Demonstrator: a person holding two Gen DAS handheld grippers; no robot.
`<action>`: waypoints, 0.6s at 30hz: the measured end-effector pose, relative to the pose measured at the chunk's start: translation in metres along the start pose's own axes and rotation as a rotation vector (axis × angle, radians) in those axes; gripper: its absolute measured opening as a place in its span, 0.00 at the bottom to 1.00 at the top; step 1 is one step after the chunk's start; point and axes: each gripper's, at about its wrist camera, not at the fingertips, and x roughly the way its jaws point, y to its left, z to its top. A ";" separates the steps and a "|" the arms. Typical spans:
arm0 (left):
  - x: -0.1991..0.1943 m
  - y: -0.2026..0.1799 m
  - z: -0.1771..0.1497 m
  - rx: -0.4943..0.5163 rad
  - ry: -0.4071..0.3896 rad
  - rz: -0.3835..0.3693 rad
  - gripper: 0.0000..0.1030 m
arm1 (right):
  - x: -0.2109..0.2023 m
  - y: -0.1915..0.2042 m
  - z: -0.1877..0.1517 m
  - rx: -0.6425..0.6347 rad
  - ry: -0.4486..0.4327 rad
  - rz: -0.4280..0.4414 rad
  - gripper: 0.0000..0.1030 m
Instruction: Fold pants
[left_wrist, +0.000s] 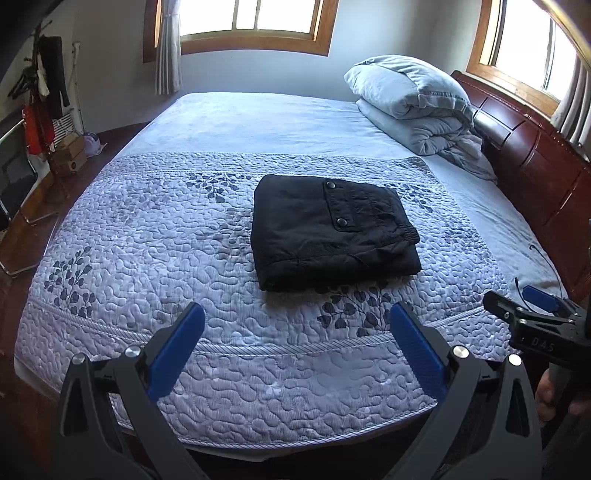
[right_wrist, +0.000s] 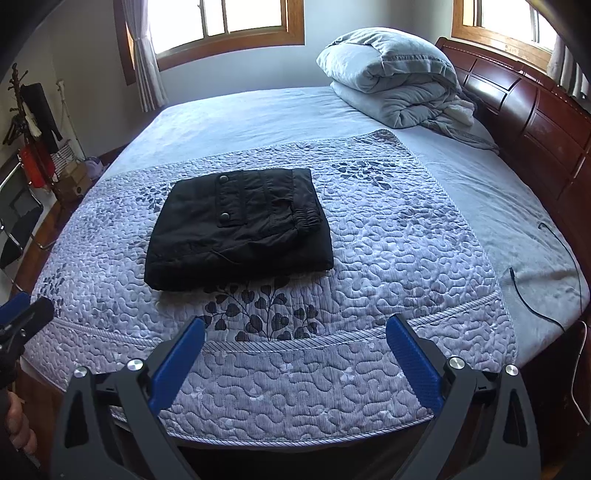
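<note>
The black pants (left_wrist: 330, 230) lie folded into a compact rectangle on the quilted bedspread (left_wrist: 166, 266), a snap-button pocket flap on top. They also show in the right wrist view (right_wrist: 236, 230), left of centre. My left gripper (left_wrist: 297, 315) is open and empty, held above the near edge of the bed, short of the pants. My right gripper (right_wrist: 295, 328) is open and empty, also back from the pants near the bed's front edge. The right gripper shows at the right edge of the left wrist view (left_wrist: 532, 310); the left gripper shows at the left edge of the right wrist view (right_wrist: 22, 317).
A folded grey duvet with pillow (left_wrist: 413, 99) lies at the head of the bed by the dark wooden headboard (left_wrist: 535, 162). A black cable (right_wrist: 546, 280) lies on the sheet at right. A coat rack and boxes (left_wrist: 48, 110) stand at left on the floor.
</note>
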 end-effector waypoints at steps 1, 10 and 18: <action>0.001 0.000 0.000 0.002 0.003 0.002 0.97 | 0.000 -0.001 0.000 0.002 0.001 0.000 0.96; 0.010 0.002 -0.002 0.013 0.016 0.038 0.97 | 0.006 -0.002 0.000 -0.002 0.015 -0.013 0.96; 0.013 0.002 -0.002 0.022 0.011 0.041 0.97 | 0.011 0.001 0.000 -0.009 0.025 -0.016 0.96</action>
